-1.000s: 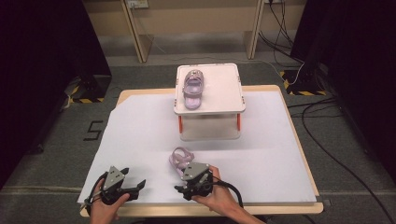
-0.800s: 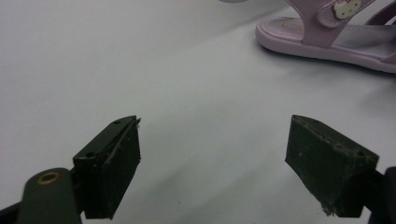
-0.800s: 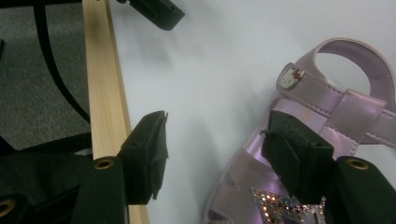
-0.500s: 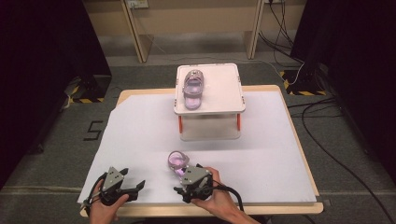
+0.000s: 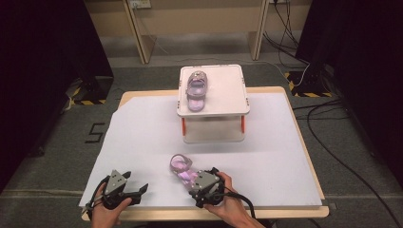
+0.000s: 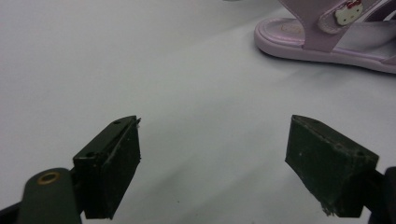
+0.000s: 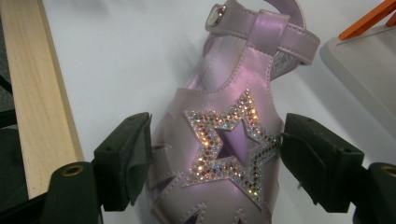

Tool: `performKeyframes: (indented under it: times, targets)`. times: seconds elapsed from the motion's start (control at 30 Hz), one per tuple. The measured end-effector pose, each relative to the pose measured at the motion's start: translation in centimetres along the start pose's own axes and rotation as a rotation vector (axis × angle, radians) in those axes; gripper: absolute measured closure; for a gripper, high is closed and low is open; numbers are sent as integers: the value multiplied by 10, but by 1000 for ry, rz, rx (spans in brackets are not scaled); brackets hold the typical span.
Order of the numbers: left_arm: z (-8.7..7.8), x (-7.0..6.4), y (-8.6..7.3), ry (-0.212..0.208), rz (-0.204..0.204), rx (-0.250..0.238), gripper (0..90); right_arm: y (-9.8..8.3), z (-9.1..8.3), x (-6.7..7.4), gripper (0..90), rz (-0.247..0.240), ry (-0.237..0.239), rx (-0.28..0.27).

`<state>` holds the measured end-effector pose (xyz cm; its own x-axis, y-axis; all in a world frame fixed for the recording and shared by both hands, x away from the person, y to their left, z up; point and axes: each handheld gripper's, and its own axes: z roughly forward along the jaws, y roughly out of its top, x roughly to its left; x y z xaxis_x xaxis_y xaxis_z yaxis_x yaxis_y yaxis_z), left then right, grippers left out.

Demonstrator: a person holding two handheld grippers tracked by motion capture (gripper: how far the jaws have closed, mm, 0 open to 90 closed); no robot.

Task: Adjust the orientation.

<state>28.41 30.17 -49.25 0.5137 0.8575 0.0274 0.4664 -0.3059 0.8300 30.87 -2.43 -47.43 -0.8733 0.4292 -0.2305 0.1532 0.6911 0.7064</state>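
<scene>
Sandals are the business at this table, and from the high view one lilac sandal [image 5: 195, 90] already lies on the white stand [image 5: 236, 107] at the far middle of the worktop [image 5: 142, 133], toe toward the person, left of centre on the platform, which leaves room beside it, presumably for its mate. That mate, the second sandal [image 5: 181, 167], lies flat on the white sheet near the front edge, a little left of the middle, with the right gripper [image 5: 196, 178] touching or just at its toe end; the left gripper [image 5: 138, 190] rests near the front left corner, well apart from it, seemingly waiting its turn. In the left gripper view the jaws stand wide with nothing but bare sheet between them, and the second sandal [image 6: 327, 37] lies farther off at the upper right, out of reach of the pads. In the right gripper view the jaws have just been opening and now flank the starred front of the second sandal [image 7: 224, 140], the pads just beside its sides with little or no pressure, so I judge the shoe to be released, lying on the sheet by its own weight near the wooden front edge [image 7: 32, 88].
</scene>
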Motion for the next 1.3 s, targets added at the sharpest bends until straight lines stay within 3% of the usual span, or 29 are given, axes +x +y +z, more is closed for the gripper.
performKeyframes:
  times: [0.7, 1.03, 1.3]
  targets:
    - [0, 0, 0, 0, 0, 0, 172, -13, -9, -22, 272, 39, -5, 28]
    - [0, 0, 0, 1, 0, 0, 172, -21, -15, -41, 273, 67, -66, 33]
    - [1, -1, 0, -1, 2, 1, 172, -30, -13, -59, 323, 82, -163, 34]
